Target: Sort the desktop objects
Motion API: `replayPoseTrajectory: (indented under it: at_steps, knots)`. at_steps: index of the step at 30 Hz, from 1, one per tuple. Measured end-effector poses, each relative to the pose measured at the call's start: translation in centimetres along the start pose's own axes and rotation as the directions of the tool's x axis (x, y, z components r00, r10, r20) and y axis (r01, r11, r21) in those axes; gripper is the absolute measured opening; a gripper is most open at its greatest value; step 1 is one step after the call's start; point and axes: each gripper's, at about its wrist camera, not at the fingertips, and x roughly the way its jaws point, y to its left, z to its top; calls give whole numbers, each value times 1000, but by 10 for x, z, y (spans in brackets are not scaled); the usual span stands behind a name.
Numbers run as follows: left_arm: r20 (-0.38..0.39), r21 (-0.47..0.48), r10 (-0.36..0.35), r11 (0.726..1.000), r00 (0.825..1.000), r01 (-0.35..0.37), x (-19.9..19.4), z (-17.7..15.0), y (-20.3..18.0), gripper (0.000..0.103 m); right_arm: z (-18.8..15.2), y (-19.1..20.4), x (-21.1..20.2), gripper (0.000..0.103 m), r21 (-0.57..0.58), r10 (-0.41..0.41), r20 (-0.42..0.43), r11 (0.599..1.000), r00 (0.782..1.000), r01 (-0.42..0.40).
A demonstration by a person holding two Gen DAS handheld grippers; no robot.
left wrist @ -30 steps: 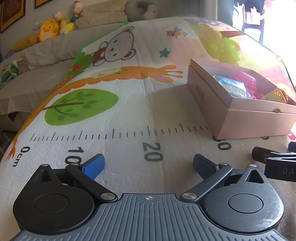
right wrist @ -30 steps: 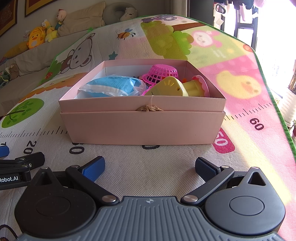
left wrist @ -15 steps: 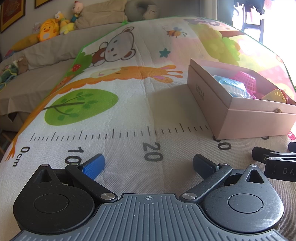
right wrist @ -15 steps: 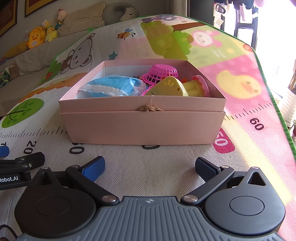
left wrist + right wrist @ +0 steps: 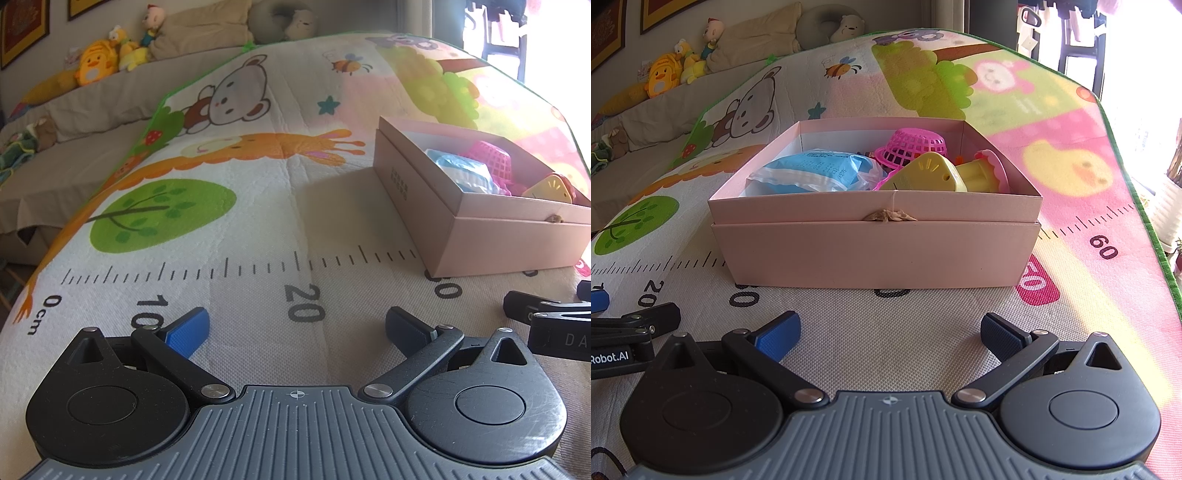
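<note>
A pink cardboard box (image 5: 875, 254) stands on the play mat straight ahead in the right wrist view and at the right (image 5: 491, 236) in the left wrist view. Inside lie a blue-and-white plastic packet (image 5: 816, 173), a pink toy basket (image 5: 911, 146) and a yellow toy (image 5: 927, 173) with a pink-edged piece (image 5: 991, 166). My right gripper (image 5: 888, 334) rests low on the mat just before the box, open and empty. My left gripper (image 5: 295, 326) sits open and empty near the printed 20 mark, left of the box.
The play mat (image 5: 236, 206) bears cartoon animals and a printed ruler. Behind it a sofa (image 5: 74, 122) holds plush toys (image 5: 96, 66) and cushions. The mat's green right edge (image 5: 1152, 229) drops off near a bright window.
</note>
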Motion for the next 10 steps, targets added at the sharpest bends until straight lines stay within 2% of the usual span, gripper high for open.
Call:
replayPoseTrajectory:
  at_steps: [5, 10]
  knots:
    - [-47, -10, -4, 1000, 999, 3, -2, 3, 1, 103, 0, 0, 0, 103, 0, 0, 0, 1000, 1000, 0]
    - [-47, -16, -7, 1000, 999, 7, -3, 1, 1, 103, 0, 0, -1, 103, 0, 0, 0, 1000, 1000, 0]
